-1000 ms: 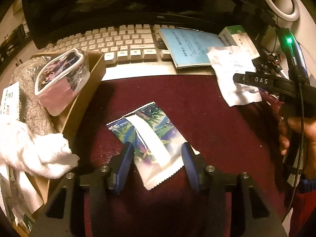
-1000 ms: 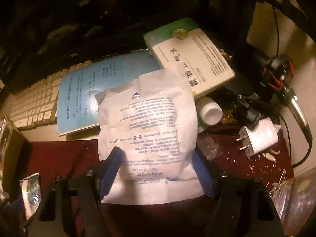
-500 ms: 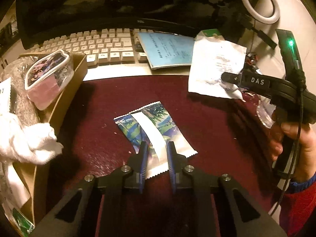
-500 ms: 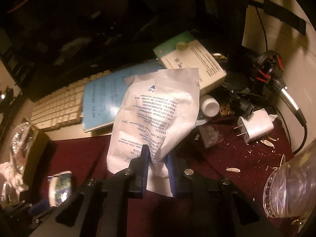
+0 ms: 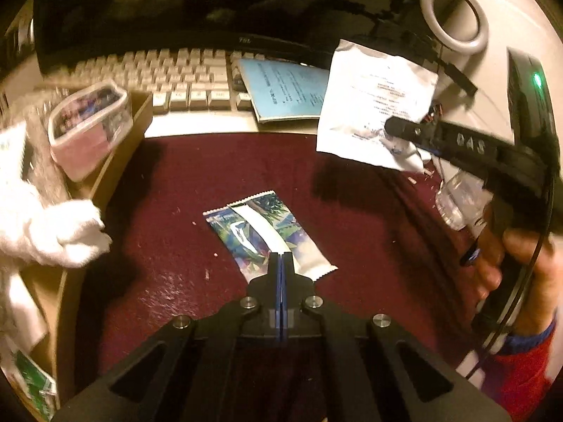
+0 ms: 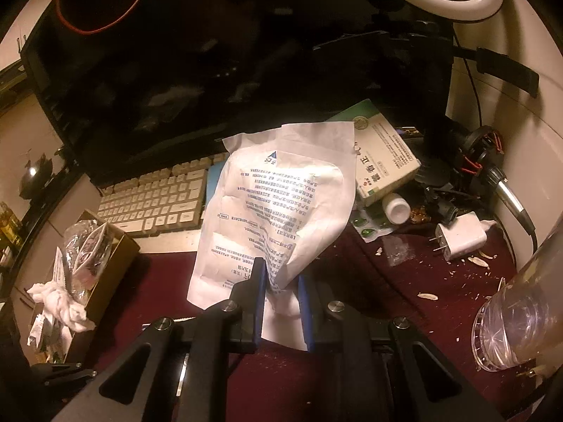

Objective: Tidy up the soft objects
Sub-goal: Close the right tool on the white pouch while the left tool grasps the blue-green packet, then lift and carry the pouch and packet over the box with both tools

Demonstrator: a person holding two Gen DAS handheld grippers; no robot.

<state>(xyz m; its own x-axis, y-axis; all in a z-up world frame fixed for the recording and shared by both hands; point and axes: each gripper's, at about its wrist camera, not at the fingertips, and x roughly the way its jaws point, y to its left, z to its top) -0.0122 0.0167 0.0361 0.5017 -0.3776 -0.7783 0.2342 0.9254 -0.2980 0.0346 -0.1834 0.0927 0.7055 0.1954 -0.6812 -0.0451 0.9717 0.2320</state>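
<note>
A flat snack packet (image 5: 264, 232) with a leafy print and a white stripe lies on the maroon mat (image 5: 352, 218). My left gripper (image 5: 280, 256) is shut, pinching the packet's near end. A white paper pouch (image 6: 281, 204) with blue print hangs crumpled above the desk, with my right gripper (image 6: 280, 274) shut on its lower edge. The left wrist view shows that pouch (image 5: 373, 105) in the air at the right, held by the right gripper (image 5: 394, 128) in a person's hand (image 5: 517, 256). A cardboard box (image 5: 123, 147) at the left holds a clear pink pouch (image 5: 88, 123) and a white cloth (image 5: 52, 232).
A keyboard (image 5: 169, 77), a blue booklet (image 5: 288, 88) and a dark monitor (image 6: 176, 88) line the back. A medicine box (image 6: 383, 161), a white bottle (image 6: 396, 207), a charger plug (image 6: 461, 235) and a clear plastic cup (image 6: 520, 313) crowd the right side. A ring light (image 5: 455, 14) stands behind.
My left jaws closed from wide open onto the packet's near end. My right jaws closed on the white pouch and lifted it off the booklet and box, up into the air.
</note>
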